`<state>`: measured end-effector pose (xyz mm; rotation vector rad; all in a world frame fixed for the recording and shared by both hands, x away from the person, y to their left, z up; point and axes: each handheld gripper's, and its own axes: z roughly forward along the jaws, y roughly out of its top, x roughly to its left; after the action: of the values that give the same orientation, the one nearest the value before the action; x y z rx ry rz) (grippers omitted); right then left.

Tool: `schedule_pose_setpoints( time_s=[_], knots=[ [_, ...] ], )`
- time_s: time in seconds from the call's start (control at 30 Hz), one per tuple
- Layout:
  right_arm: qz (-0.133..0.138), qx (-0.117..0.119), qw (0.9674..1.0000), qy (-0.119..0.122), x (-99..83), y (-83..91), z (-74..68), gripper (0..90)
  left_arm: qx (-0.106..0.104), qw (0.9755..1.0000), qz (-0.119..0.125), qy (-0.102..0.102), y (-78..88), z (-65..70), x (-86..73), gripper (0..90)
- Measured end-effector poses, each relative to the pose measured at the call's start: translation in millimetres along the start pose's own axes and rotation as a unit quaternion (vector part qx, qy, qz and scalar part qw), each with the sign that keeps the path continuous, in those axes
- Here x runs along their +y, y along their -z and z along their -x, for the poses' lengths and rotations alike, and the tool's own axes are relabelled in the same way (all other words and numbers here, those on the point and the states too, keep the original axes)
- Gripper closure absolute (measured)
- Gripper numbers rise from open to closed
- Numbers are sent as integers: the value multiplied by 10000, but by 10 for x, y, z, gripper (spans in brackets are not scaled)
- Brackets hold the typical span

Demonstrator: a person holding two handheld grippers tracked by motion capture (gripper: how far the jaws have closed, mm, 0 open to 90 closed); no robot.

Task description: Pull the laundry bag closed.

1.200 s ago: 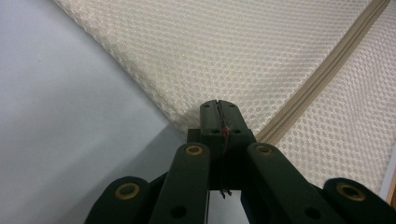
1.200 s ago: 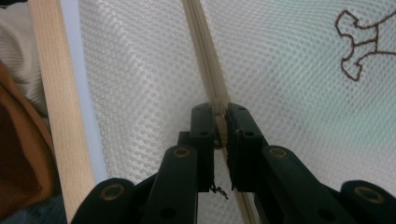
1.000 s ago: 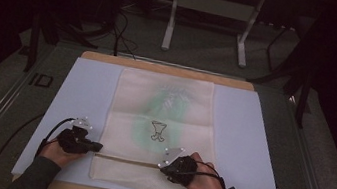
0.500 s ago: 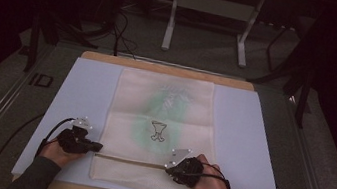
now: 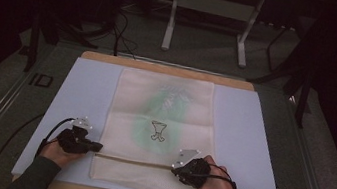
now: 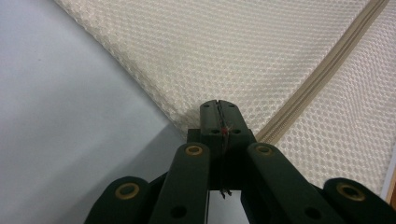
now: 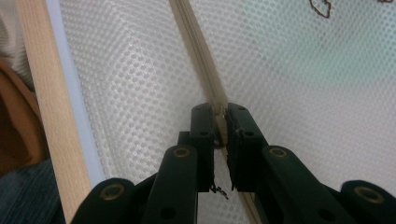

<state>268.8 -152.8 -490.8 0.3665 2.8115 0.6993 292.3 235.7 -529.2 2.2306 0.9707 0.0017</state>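
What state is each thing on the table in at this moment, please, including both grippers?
Mesh bag: lying flat on the mat, a garment inside.
Zipper: running across the bag's near end, looks closed.
Left gripper: shut on the bag's corner at the zipper's end.
Right gripper: shut on the zipper.
White mat: spread flat on the wooden board.

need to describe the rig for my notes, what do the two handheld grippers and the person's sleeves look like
Both the left gripper and the right gripper are black, each topped by a grey three-cornered plate with small white dots and trailing a black cable. In the gripper views the jaws are flat black link bars with brass-coloured pivot rings. The person wears dark grey-green sleeves.
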Motion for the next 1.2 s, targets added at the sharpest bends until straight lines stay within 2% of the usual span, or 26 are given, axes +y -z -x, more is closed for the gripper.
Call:
schedule_pose_setpoints(
  time_s=[0.63, 1.2],
  knots=[
    [47, -32, 9996, -261, -227, 121, 89, 820, -16, 10000, 2, 4, -2, -3, 2, 900],
    [88, -30, 9992, -398, -385, 203, 161, 820, -31, 10000, -15, -1, -1, -7, 5, 900]
  ],
)
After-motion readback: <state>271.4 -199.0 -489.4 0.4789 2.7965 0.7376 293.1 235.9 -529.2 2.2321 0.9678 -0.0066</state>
